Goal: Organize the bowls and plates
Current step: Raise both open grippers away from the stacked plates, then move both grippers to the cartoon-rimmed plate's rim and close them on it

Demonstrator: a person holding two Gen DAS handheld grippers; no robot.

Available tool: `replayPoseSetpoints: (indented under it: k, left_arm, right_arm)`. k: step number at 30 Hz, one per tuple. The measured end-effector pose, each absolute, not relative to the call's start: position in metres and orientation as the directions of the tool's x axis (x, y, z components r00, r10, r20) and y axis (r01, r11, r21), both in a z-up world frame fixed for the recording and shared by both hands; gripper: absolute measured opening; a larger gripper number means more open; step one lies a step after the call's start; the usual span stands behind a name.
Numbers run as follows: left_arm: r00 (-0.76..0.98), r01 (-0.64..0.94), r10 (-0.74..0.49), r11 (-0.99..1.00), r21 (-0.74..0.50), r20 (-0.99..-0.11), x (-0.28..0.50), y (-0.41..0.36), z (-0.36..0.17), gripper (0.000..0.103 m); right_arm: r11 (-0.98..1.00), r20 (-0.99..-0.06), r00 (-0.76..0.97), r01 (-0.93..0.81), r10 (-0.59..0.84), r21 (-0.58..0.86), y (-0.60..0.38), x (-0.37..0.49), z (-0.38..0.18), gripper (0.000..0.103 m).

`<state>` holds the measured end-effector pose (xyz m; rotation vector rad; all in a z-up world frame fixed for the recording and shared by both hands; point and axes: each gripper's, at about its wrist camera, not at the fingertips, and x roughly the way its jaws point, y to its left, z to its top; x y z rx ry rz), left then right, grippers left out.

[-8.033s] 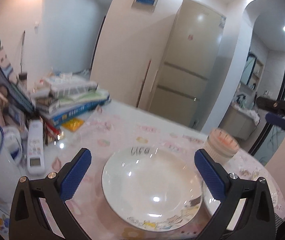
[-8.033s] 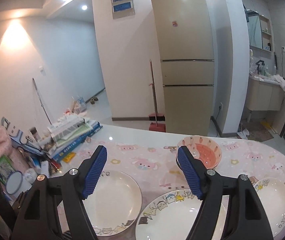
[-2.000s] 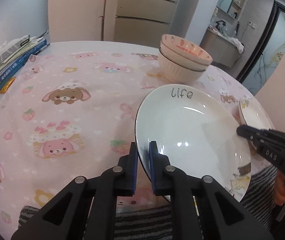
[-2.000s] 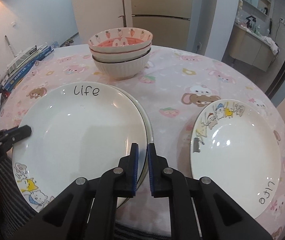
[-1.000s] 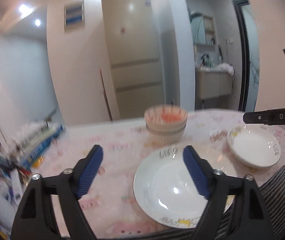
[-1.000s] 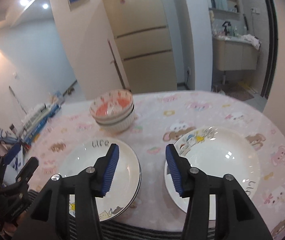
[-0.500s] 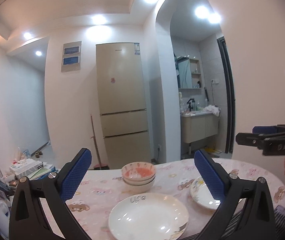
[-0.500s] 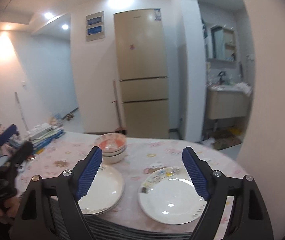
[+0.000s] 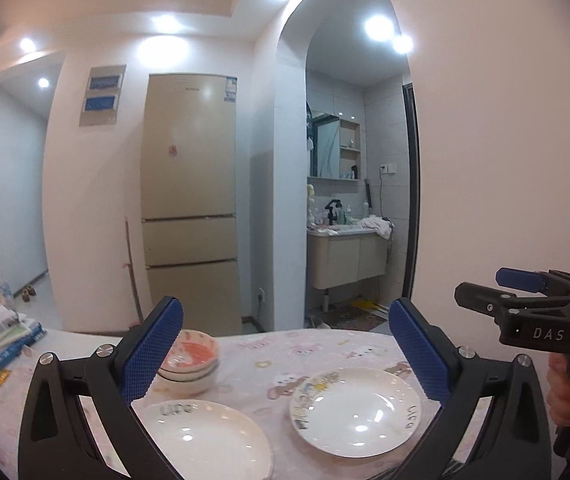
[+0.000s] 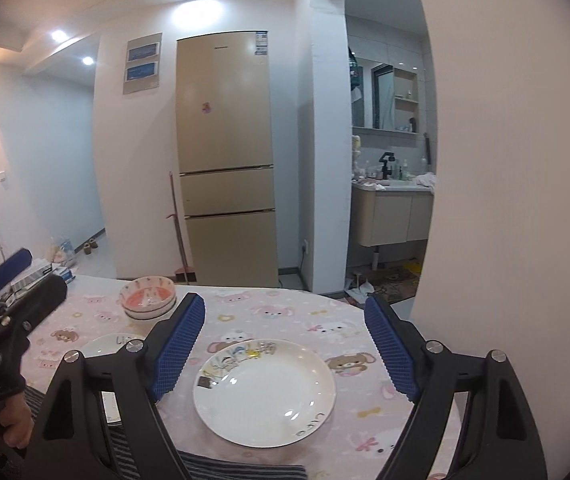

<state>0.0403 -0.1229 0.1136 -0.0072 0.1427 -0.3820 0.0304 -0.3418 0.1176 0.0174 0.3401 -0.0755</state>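
Pink cartoon-printed cloth covers the round surface (image 10: pixel 285 312) on which all the crockery sits. Near the far left of it stands a stack of white ribbed bowls (image 10: pixel 148 298), the top one pink inside with a carrot pattern round its rim; the same stack shows in the left wrist view (image 9: pixel 189 364), partly behind a blue pad. In front of the bowls lies a stack of white shallow plates (image 9: pixel 205 436) with "life" lettered on the rim of the top one; from the right wrist view only a sliver of it (image 10: pixel 105 344) is seen behind the left finger. Well apart to the right lies a single white shallow plate with cartoon figures on its rim (image 10: pixel 265 392), also seen from the left camera (image 9: pixel 355 410).

Both tools hang above the near edge of the surface, touching nothing. The left hand-held gripper (image 9: pixel 285 352) has its blue-padded jaws spread wide with only air between them. The right hand-held gripper (image 10: pixel 285 344) likewise has its jaws apart and empty, the single plate lying below the gap. Each tool shows at the edge of the other's view, held by a hand (image 9: pixel 569 396).

Behind the surface stand a tall beige refrigerator (image 10: pixel 227 160) and an arched opening onto a washbasin cabinet (image 10: pixel 391 216). A pile of books (image 9: pixel 1 340) lies at the far left.
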Motion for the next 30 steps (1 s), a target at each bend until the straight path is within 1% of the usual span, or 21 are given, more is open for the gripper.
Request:
replayPoseSetpoints:
  k: [4, 9, 11, 13, 15, 16, 19, 21, 22, 25, 30]
  left_arm:
    - [0.899, 0.392, -0.399, 0.917, -0.073, -0.178, 0.058, -0.143, 0.105, 0.102]
    - [0.886, 0.377, -0.387, 0.922, -0.086, -0.256, 0.084, -0.163, 0.084, 0.102]
    - [0.870, 0.381, -0.387, 0.921, -0.082, -0.306, 0.097, -0.172, 0.078, 0.102]
    - [0.855, 0.369, -0.371, 0.926, -0.080, -0.363, 0.110, -0.178, 0.071, 0.103]
    - [0.816, 0.341, -0.332, 0.937, -0.071, -0.473, 0.129, -0.186, 0.060, 0.102]
    - [0.786, 0.333, -0.326, 0.939, -0.083, -0.526, 0.139, -0.188, 0.053, 0.100]
    - [0.717, 0.324, -0.333, 0.937, -0.130, -0.613, 0.162, -0.189, 0.035, 0.097]
    - [0.687, 0.331, -0.345, 0.932, -0.148, -0.639, 0.171, -0.190, 0.027, 0.096]
    - [0.673, 0.333, -0.348, 0.931, -0.153, -0.652, 0.174, -0.191, 0.022, 0.092]
    - [0.630, 0.333, -0.358, 0.926, -0.177, -0.689, 0.182, -0.193, 0.009, 0.087]
    - [0.576, 0.353, -0.383, 0.913, -0.203, -0.722, 0.192, -0.200, -0.013, 0.082]
  right_arm:
    - [0.992, -0.342, 0.932, 0.127, -0.118, 0.004, -0.362, 0.037, 0.111, 0.084]
    - [0.986, -0.402, 0.902, 0.164, -0.155, -0.011, -0.389, 0.054, 0.091, 0.084]
    - [0.986, -0.426, 0.891, 0.166, -0.155, -0.012, -0.400, 0.064, 0.084, 0.084]
    - [0.987, -0.465, 0.876, 0.159, -0.132, 0.018, -0.413, 0.078, 0.073, 0.084]
    - [0.988, -0.503, 0.860, 0.140, -0.088, 0.066, -0.425, 0.089, 0.063, 0.084]
    - [0.988, -0.517, 0.853, 0.132, -0.069, 0.086, -0.430, 0.094, 0.059, 0.084]
    - [0.978, -0.579, 0.815, 0.108, 0.016, 0.180, -0.445, 0.109, 0.038, 0.084]
    - [0.966, -0.616, 0.785, 0.106, 0.064, 0.237, -0.456, 0.123, 0.023, 0.084]
    - [0.963, -0.625, 0.777, 0.109, 0.072, 0.246, -0.458, 0.125, 0.016, 0.083]
    - [0.958, -0.657, 0.750, 0.124, 0.081, 0.259, -0.467, 0.134, -0.002, 0.082]
    - [0.951, -0.687, 0.721, 0.142, 0.091, 0.274, -0.472, 0.148, -0.024, 0.077]
